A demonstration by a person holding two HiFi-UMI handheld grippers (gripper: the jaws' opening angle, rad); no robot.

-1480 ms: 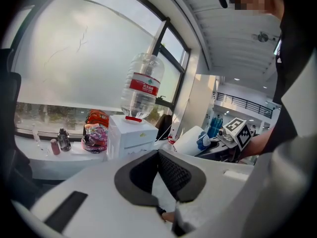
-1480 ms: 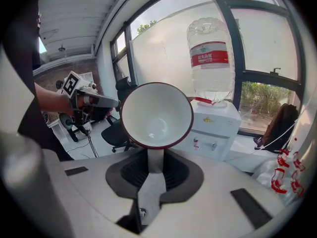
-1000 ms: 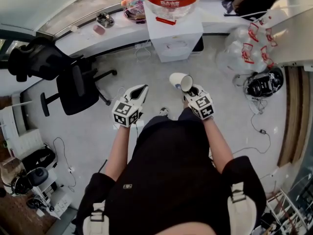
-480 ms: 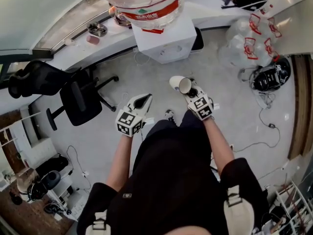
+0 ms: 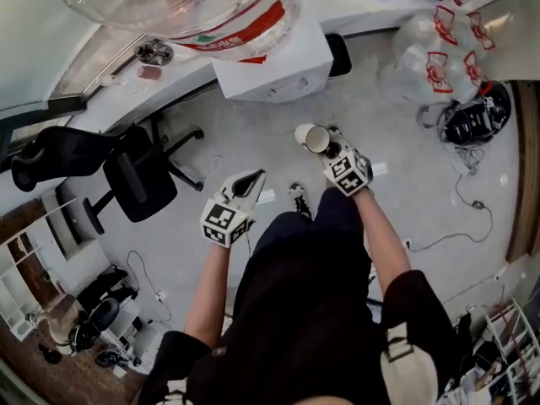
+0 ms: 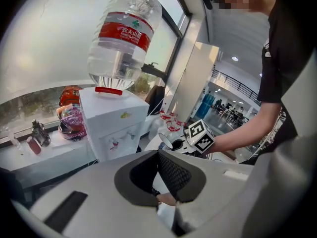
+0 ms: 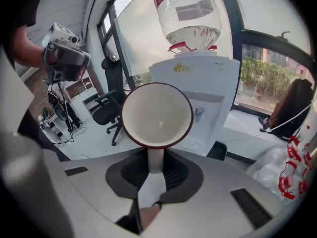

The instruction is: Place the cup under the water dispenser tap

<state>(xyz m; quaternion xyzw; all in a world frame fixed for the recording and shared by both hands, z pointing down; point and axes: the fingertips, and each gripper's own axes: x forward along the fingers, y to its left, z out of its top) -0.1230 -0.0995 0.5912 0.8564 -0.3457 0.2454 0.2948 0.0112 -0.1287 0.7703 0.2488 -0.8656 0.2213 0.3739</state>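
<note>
A white cup (image 5: 314,137) with a dark red rim lies on its side in the air, mouth toward me. My right gripper (image 5: 333,152) is shut on its handle. In the right gripper view the cup (image 7: 157,115) fills the middle, its handle pinched between the pads of that gripper (image 7: 156,165). Behind it stands the white water dispenser (image 7: 208,83) with its tap (image 7: 199,114) in a recess. The upturned bottle (image 5: 181,7) sits on the dispenser (image 5: 270,66). My left gripper (image 5: 245,182) hangs lower left, shut and empty; its own view shows the gripper (image 6: 158,175), the dispenser (image 6: 111,128) and the cup (image 6: 165,141).
A black office chair (image 5: 139,175) stands on the floor to the left. A white ledge (image 5: 110,78) with small items runs behind the dispenser. Plastic bags with red print (image 5: 439,49), a dark helmet (image 5: 477,121) and cables (image 5: 460,218) lie to the right.
Both grippers have sunk and come closer to the dispenser, and the cup has stayed in the right one. The bottle now fills more of the top of the head view.
</note>
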